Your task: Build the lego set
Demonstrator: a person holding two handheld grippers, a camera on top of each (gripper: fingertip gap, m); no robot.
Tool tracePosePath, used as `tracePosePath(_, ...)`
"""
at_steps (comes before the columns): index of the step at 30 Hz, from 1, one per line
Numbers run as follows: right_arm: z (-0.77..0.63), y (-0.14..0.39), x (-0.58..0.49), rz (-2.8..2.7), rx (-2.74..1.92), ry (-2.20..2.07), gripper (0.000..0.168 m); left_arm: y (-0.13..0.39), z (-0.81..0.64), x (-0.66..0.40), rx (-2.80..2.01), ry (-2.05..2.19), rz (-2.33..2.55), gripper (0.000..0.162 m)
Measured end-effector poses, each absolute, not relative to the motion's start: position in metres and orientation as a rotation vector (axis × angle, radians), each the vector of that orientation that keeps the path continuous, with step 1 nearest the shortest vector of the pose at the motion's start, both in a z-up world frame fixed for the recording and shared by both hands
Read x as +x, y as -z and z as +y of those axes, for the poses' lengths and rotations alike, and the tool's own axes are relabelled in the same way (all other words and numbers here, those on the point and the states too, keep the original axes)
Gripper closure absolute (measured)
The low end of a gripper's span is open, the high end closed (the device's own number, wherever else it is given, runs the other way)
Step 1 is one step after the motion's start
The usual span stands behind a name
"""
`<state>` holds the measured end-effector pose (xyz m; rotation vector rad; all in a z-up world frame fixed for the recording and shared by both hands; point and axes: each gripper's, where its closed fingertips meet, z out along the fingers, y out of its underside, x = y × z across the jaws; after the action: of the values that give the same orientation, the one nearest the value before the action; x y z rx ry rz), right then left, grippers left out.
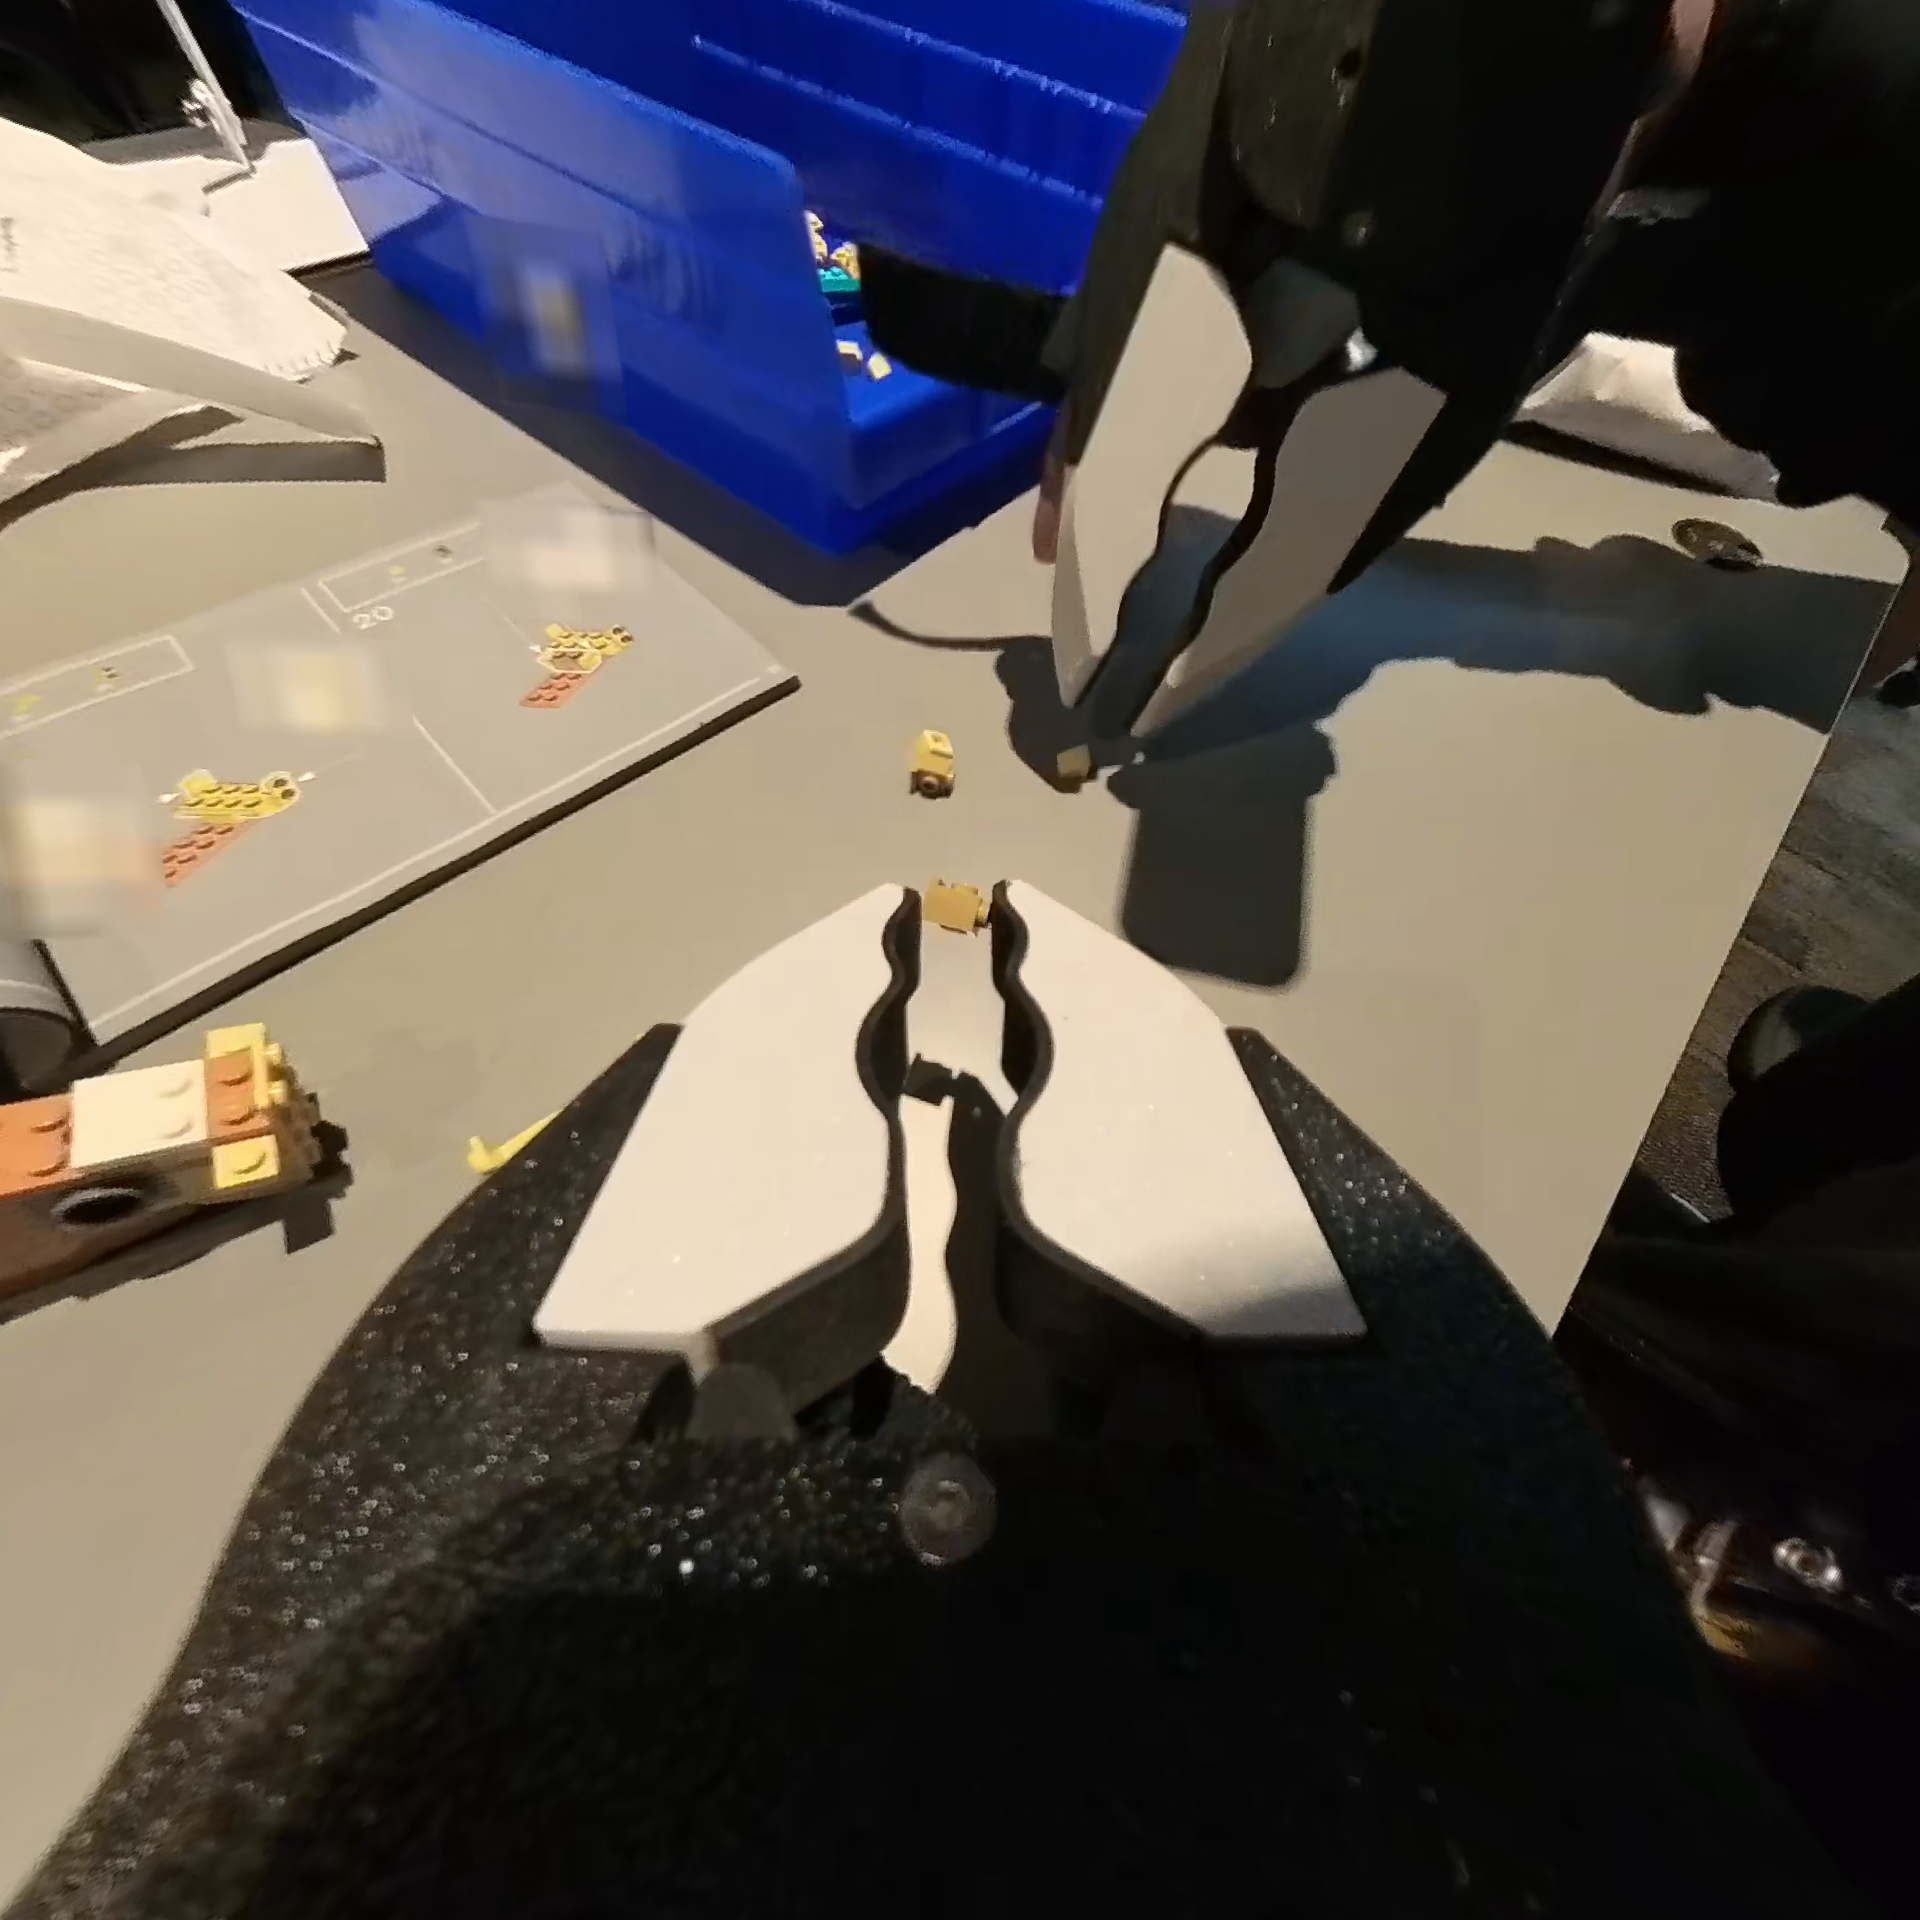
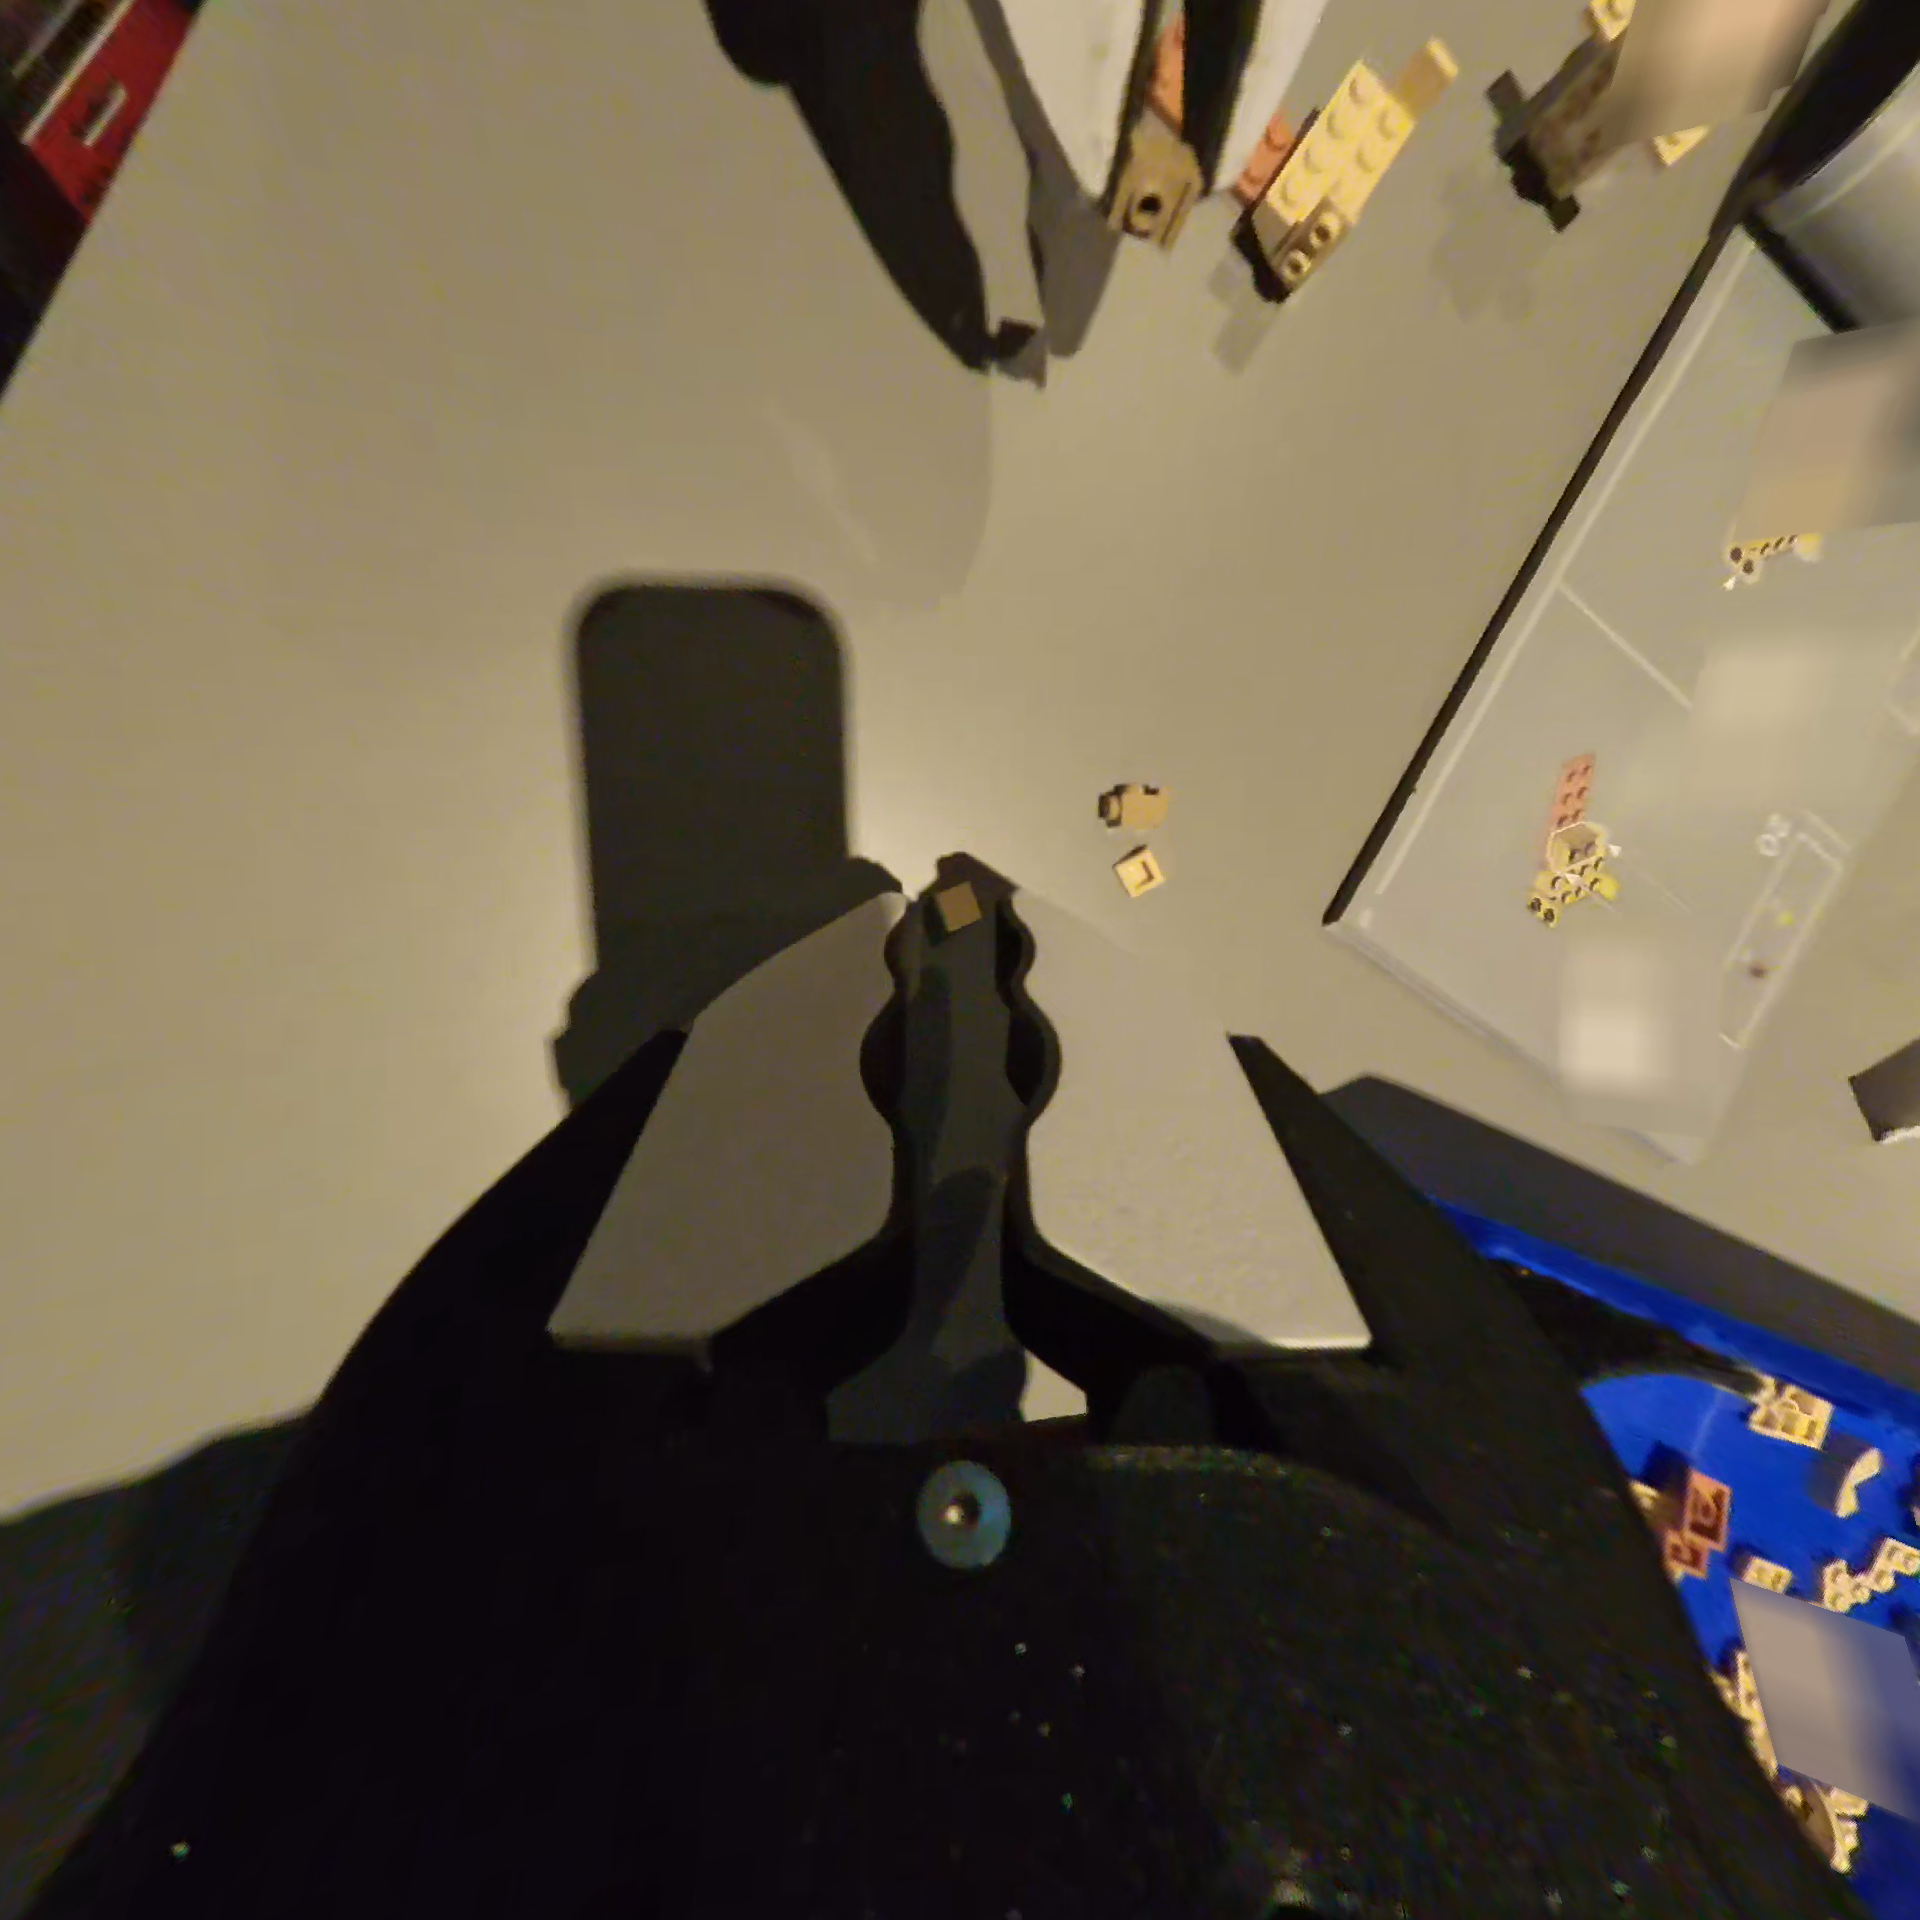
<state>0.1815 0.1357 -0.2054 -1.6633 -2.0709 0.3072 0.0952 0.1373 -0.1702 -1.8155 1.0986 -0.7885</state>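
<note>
My left gripper (image 1: 956, 902) is shut on a small yellow brick (image 1: 953, 907) and holds it just above the grey table. It also shows at the top of the right wrist view (image 2: 1151, 203), with the brick (image 2: 1146, 208) between its tips. My right gripper (image 2: 958, 902) is shut on a tiny tan tile (image 2: 956, 907), low over the table. In the left wrist view it reaches down from the upper right (image 1: 1093, 756) with the tile (image 1: 1072, 767) at its tips. A part-built brown, white and yellow model (image 1: 156, 1143) lies to the left.
Two loose yellow pieces (image 2: 1135, 805) (image 2: 1140, 871) lie between the grippers. An open instruction booklet (image 1: 364, 727) lies at the left and a blue parts bin (image 1: 727, 260) stands behind it. A small yellow piece (image 1: 507, 1143) lies near the model. The table edge (image 1: 1766, 935) runs along the right. Spacing between my two grippers at the tips: around 10 cm.
</note>
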Motion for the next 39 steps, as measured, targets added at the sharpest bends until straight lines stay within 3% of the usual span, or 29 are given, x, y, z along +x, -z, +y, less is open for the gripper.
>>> tracePosePath(39, 0.1349, 0.2123, 0.178, -2.017, -1.739, -0.281, 0.157, 0.1722, 0.1412, 0.0939, -1.793, 0.817, 1.092, 0.15)
